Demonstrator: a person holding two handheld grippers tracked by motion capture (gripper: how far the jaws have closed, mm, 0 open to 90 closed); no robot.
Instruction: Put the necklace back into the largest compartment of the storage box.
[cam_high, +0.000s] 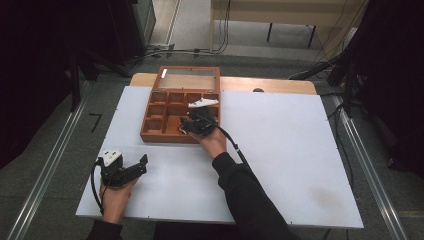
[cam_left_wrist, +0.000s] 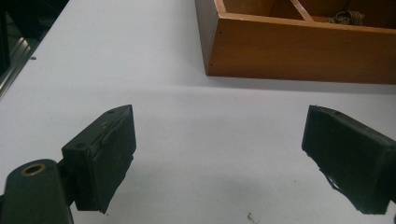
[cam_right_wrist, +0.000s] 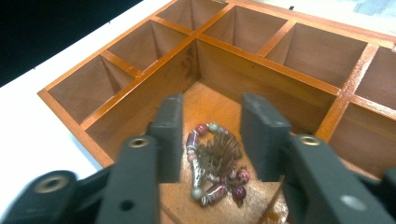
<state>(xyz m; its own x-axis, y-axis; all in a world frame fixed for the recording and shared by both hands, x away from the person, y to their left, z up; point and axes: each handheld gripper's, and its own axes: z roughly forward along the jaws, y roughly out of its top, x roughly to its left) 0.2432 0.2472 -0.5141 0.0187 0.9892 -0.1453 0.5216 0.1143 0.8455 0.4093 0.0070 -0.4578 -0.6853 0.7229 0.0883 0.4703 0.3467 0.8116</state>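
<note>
— Where's the beaded bracelet (cam_right_wrist: 215, 163)?
— In the wooden box's (cam_high: 150, 134) near compartment, between the right gripper's (cam_right_wrist: 211, 128) parted fingers.
— Handling?
— Light, limp, slippery; pinch the tassel. Left gripper (cam_left_wrist: 219, 154) rests open near the worktop's (cam_high: 300, 150) near-left corner.

From here I see the white table top (cam_high: 280, 150) evenly lit under soft overhead light while everything around that table sinks into darkness, and both gripper views are soft, with blurred near jaws and faint shadows.
</note>
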